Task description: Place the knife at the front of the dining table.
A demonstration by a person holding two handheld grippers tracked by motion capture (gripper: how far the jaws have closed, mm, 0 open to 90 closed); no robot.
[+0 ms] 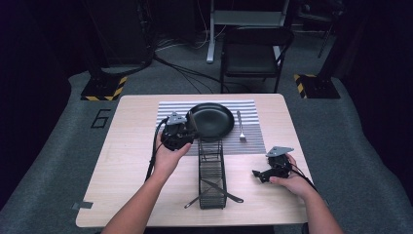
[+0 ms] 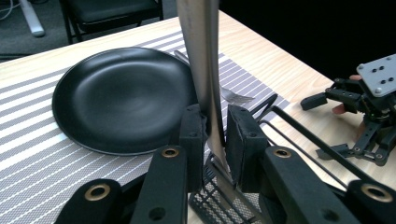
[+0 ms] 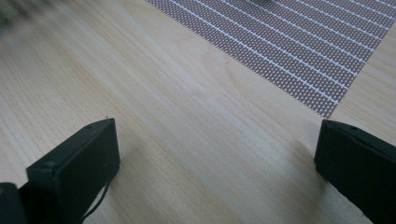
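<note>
Your left gripper (image 2: 215,135) clamps a steel knife (image 2: 201,70) upright beside the black plate (image 2: 121,98).

The blade rises above the wire basket (image 1: 212,175); your right gripper (image 3: 217,163) rests wide open over bare table (image 3: 187,116).

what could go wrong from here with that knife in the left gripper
1. The left gripper clamps the knife low on its smooth metal, most of its length standing above the pads; it could pivot or slip.
2. The knife stands close beside the black plate; a tilt might strike its rim or nudge it across the striped placemat.
3. The wire mesh caddy sits right below the gripper; lowering carelessly could snag it and tip it.
</note>
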